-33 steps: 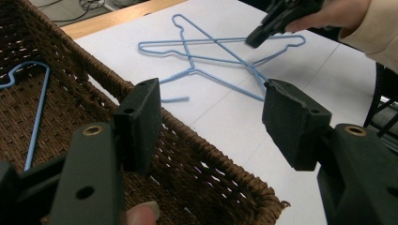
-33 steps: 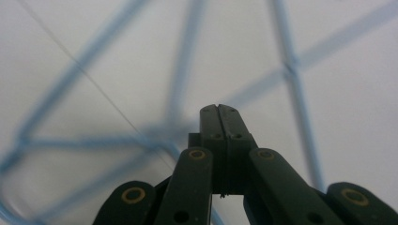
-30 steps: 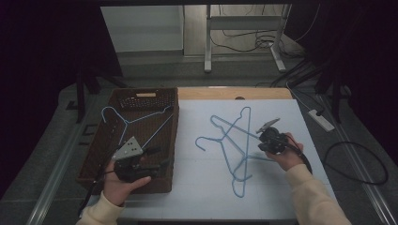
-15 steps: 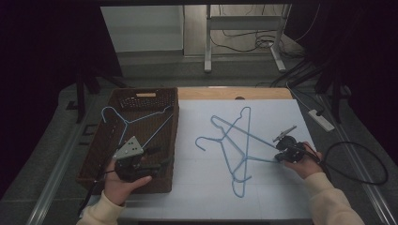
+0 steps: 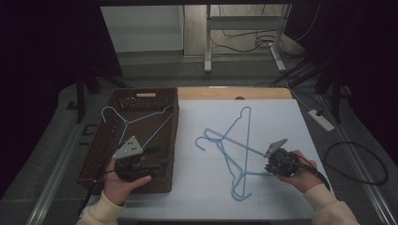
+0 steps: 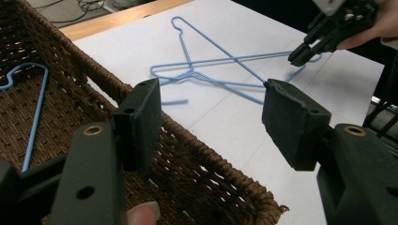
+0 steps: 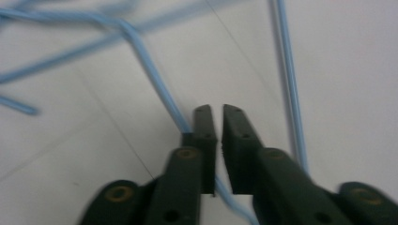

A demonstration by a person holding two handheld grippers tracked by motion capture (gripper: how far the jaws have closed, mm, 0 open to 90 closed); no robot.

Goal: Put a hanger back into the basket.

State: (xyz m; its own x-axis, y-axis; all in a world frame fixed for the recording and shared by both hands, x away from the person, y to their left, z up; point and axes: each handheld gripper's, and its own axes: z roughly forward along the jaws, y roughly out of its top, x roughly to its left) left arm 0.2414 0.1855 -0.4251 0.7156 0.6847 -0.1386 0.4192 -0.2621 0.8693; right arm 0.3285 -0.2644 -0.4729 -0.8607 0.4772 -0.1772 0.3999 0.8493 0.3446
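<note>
White sheeting covers the table (image 5: 281, 117) where two tangled light-blue wire hangers (image 5: 234, 154) lie right of the brown wicker basket (image 5: 105, 154); with the right gripper (image 7: 213, 126) barely parted, just opening over one wire, and the left gripper (image 6: 211, 108) wide and empty, a lift risks dragging both hangers.

No lettering, label, brand or number is legible on anything here.

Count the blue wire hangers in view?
3. One hanger in the basket lies inside the wicker basket. Two crossed hangers on the mat sit by the right gripper. None visibly hidden.
</note>
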